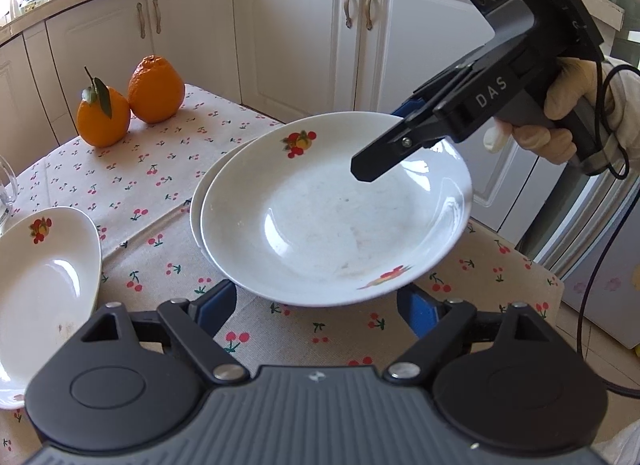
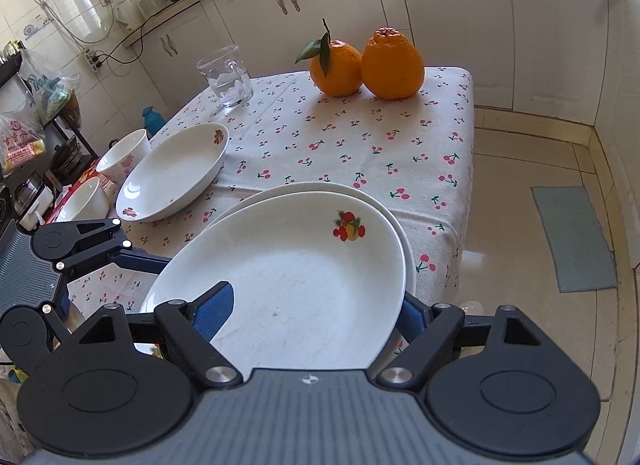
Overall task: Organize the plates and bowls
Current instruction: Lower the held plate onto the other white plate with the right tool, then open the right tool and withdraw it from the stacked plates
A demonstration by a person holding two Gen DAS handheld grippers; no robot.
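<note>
A white deep plate point(image 1: 320, 225) point(image 2: 288, 273) with fruit prints hangs tilted just above a second, matching plate point(image 1: 197, 205) point(image 2: 280, 189) on the cherry-print tablecloth. My right gripper point(image 2: 316, 305) point(image 1: 382, 141) comes in from the right and is shut on the upper plate's rim, with one finger over the plate's inside and the blue pad of the other behind and under the rim. My left gripper point(image 1: 314, 293) stands open at the plate's near edge, its blue fingers point(image 2: 136, 259) reaching just under the rim.
An oval white dish point(image 1: 44, 285) point(image 2: 176, 173) lies left of the plates, with two white bowls point(image 2: 124, 153) point(image 2: 86, 201) beyond it. Two oranges point(image 1: 132, 101) point(image 2: 368, 65) and a glass mug point(image 2: 226, 77) stand at the far end. The table edge point(image 2: 464, 185) drops off right beside the plates.
</note>
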